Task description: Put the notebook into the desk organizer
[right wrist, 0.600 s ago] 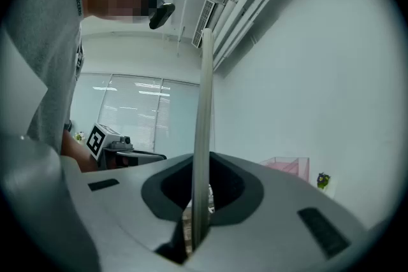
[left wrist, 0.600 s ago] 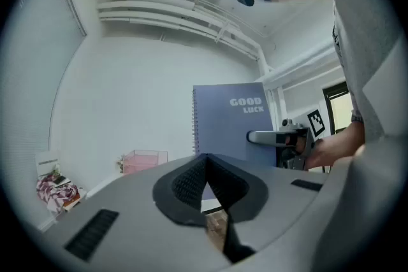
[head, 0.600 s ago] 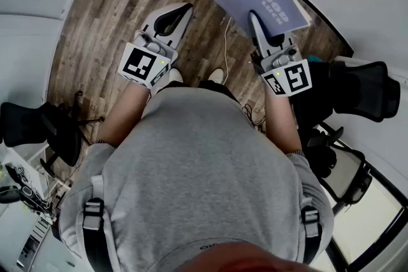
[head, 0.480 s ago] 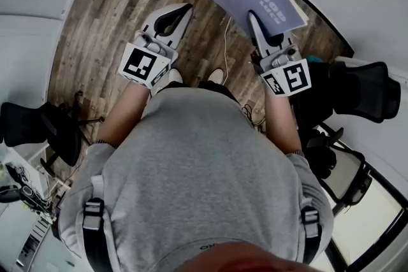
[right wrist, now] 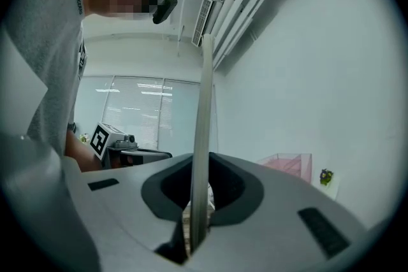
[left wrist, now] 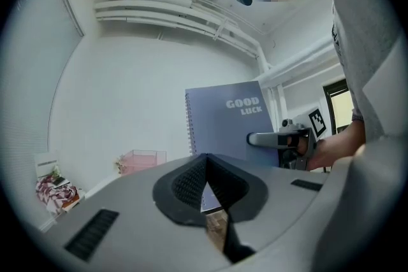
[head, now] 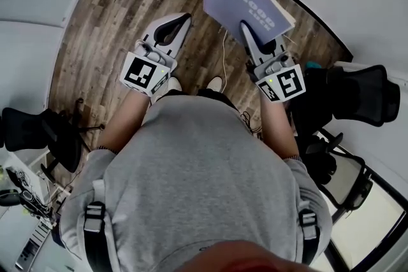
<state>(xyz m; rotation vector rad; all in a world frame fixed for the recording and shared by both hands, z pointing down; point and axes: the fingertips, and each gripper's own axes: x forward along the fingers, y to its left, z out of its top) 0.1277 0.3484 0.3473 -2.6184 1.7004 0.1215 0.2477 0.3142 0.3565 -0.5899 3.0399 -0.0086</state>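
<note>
Notebook (head: 245,0): lilac-grey cover, spiral binding along one long side. It is held off the ground in front of the person, standing on edge, well short of the desk organizer (right wrist: 290,165), a pink see-through box on a white surface by the far wall.

Right gripper (head: 250,30): forearm stretched forward from the person's side, tool held level. Its jaws are clenched on the notebook's near edge. In the right gripper view the book runs edge-on straight up between the two dark pads, and both pads press on it.

Left gripper (head: 182,19): forearm also stretched forward, tool level, beside the right one and well apart from the notebook. The jaw tips meet and nothing sits between them. Only wood floor (head: 121,16) shows through the gap behind the tips.

The cover faces the left gripper's side, and the left gripper view sees it flat-on.

Writing: "GOOD LUCK" in white capitals on the cover, on two lines. A black-and-white square marker sits on each gripper's cube.

Surroundings: person in a grey shirt, black office chairs (head: 363,95) on either side.
</note>
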